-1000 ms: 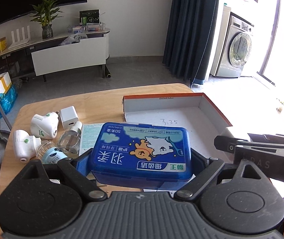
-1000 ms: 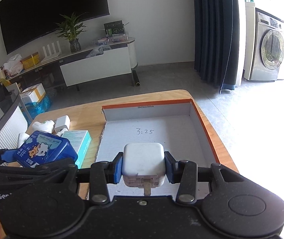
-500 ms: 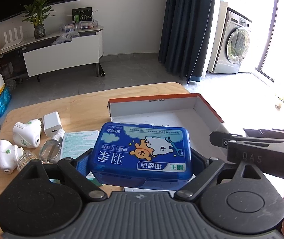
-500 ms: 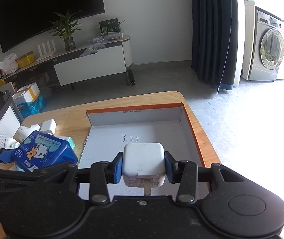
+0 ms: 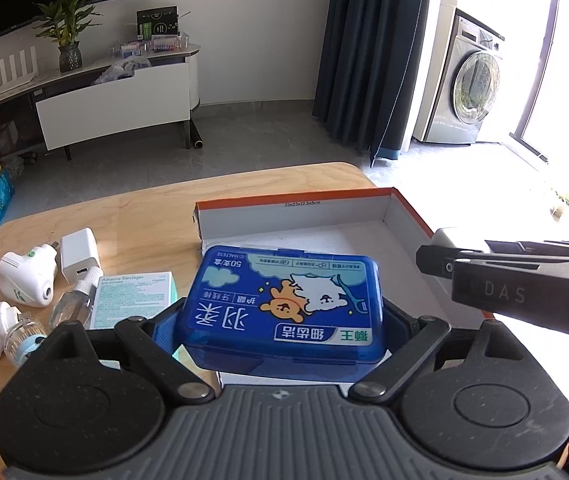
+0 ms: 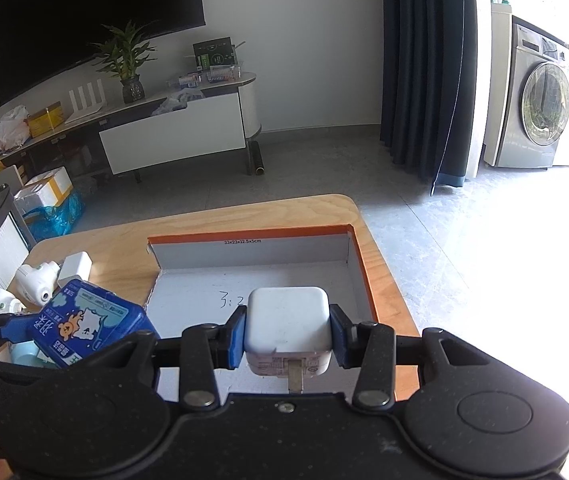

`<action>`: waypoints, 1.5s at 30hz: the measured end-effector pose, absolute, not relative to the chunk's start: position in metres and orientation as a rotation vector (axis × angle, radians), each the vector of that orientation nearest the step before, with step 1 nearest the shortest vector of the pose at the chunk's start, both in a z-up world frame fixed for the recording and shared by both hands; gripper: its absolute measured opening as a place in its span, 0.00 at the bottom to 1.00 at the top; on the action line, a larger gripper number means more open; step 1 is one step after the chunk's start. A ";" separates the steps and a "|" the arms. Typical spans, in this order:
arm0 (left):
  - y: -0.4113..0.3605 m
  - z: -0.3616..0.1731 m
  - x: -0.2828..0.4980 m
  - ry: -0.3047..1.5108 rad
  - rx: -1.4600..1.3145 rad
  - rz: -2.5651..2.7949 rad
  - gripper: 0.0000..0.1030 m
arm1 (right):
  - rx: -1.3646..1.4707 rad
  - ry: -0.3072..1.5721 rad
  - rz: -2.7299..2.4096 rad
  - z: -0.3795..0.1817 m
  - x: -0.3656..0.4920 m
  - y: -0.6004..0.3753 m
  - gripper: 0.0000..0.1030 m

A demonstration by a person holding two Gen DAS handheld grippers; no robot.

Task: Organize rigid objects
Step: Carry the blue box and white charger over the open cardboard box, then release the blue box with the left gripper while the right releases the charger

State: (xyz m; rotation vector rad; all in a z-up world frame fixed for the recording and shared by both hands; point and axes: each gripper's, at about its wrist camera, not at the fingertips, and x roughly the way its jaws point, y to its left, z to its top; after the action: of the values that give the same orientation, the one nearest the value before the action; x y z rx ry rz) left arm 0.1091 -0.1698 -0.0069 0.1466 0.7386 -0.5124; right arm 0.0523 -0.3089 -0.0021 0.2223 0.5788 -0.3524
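Note:
A blue plastic floss box point(image 5: 284, 300) with a bear picture hangs over the near left corner of the orange-edged cardboard tray point(image 5: 292, 220). My left gripper point(image 5: 282, 320) is shut on its two ends. In the right wrist view, my right gripper point(image 6: 288, 334) is shut on a white cube charger point(image 6: 288, 320), prongs toward the camera, above the tray point(image 6: 252, 252) floor. The blue box point(image 6: 84, 326) shows at that view's left. From the left wrist view, the right gripper point(image 5: 428, 258) reaches in from the right over the tray.
On the wooden table point(image 5: 144, 212) left of the tray lie two white plug-in units point(image 5: 24, 280), a small white charger point(image 5: 78, 254), clear little bottles point(image 5: 72, 300) and a bandage box point(image 5: 132, 296). The table's far and right edges drop to the floor.
Both grippers have moved to the right with their loads. The tray and the loose items have slid left in both views. Neither grip has changed.

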 end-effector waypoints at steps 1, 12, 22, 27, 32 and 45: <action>-0.171 -0.006 0.110 0.737 0.147 -0.512 0.92 | 0.222 0.580 -0.351 -0.002 0.054 -0.310 0.50; -0.186 -0.007 0.121 0.736 0.140 -0.510 0.92 | 0.221 0.599 -0.348 0.000 0.069 -0.326 0.50; -0.196 -0.010 0.132 0.747 0.142 -0.510 0.92 | 0.215 0.618 -0.352 -0.001 0.086 -0.340 0.50; -0.201 -0.012 0.137 0.747 0.147 -0.511 0.92 | 0.209 0.629 -0.350 -0.004 0.094 -0.343 0.50; -0.202 -0.015 0.140 0.751 0.145 -0.503 0.92 | 0.210 0.633 -0.348 -0.007 0.100 -0.345 0.50; -0.210 -0.021 0.150 0.778 0.138 -0.501 0.92 | 0.207 0.619 -0.361 -0.011 0.115 -0.353 0.53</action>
State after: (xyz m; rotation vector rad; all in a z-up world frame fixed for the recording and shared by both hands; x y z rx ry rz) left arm 0.1505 -0.2101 -0.0215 0.1381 0.7779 -0.5005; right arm 0.1149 -0.3529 -0.0109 0.2066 0.6187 -0.3609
